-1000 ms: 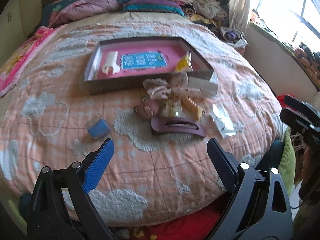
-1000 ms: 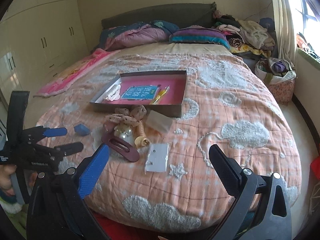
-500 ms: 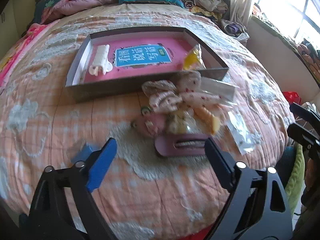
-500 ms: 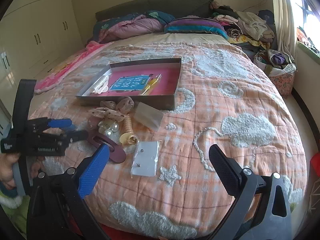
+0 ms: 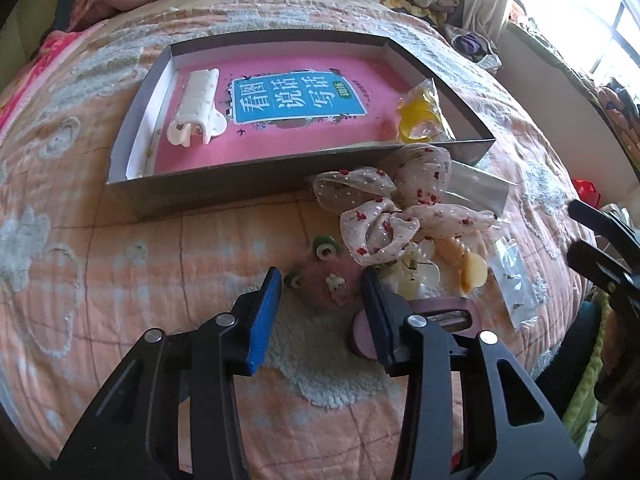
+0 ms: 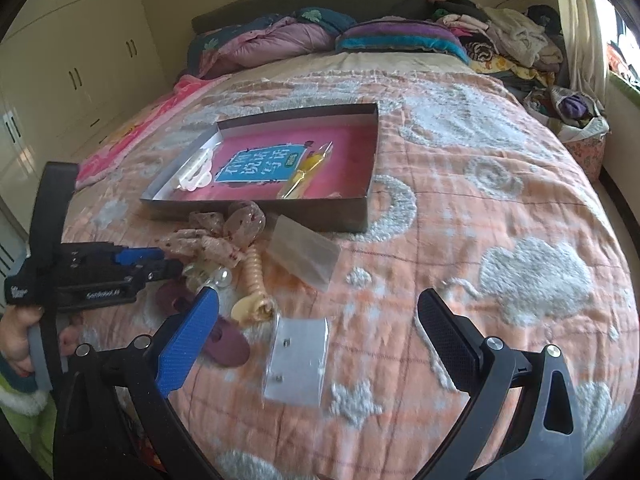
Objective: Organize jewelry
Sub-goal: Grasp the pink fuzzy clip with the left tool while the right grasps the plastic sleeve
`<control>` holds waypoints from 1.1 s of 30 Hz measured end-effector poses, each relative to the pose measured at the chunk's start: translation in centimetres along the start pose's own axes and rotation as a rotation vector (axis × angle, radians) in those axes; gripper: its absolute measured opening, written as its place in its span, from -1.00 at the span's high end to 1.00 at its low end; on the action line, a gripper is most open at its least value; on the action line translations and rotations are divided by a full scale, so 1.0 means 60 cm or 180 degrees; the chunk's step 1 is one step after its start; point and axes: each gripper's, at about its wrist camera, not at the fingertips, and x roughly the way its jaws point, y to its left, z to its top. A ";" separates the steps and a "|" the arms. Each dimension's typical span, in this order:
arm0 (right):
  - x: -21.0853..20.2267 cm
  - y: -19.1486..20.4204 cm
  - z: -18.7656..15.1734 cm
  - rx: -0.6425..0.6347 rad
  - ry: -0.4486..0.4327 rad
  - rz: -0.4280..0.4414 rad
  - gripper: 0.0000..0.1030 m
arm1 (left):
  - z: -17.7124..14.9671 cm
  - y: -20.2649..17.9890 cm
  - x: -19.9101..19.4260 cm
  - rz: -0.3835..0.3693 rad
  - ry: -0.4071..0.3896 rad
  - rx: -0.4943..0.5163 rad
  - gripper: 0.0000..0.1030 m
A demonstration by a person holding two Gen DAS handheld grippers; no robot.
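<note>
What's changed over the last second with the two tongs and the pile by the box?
The left tongs have moved forward and down to the pile and narrowed around the fuzzy pink hair clip, not clearly gripping it yet. The right tongs stay wide open, holding nothing. The grey cardboard box, floral fabric bow and maroon claw clip haven't moved.

Daylight from blown-out right window; fisheye bending, dark corners, slight blur

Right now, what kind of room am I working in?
Most likely a bedroom. The accessories lie on a bed with an orange cloud-pattern quilt, pillows and folded bedding are piled at the dark headboard, and built-in white wardrobes line one wall.
</note>
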 end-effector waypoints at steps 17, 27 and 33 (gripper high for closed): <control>0.135 -0.010 0.034 -0.0041 0.0338 0.0240 0.07 | 0.016 -0.015 0.025 0.0027 0.0082 0.0370 0.42; 0.071 -0.013 0.015 0.0061 0.0121 0.0316 0.54 | 0.006 -0.025 0.017 -0.0034 0.0083 0.0418 0.58; 0.021 -0.029 -0.002 0.0183 -0.0003 0.0299 0.54 | 0.005 -0.023 -0.024 -0.0023 -0.0095 0.0365 0.59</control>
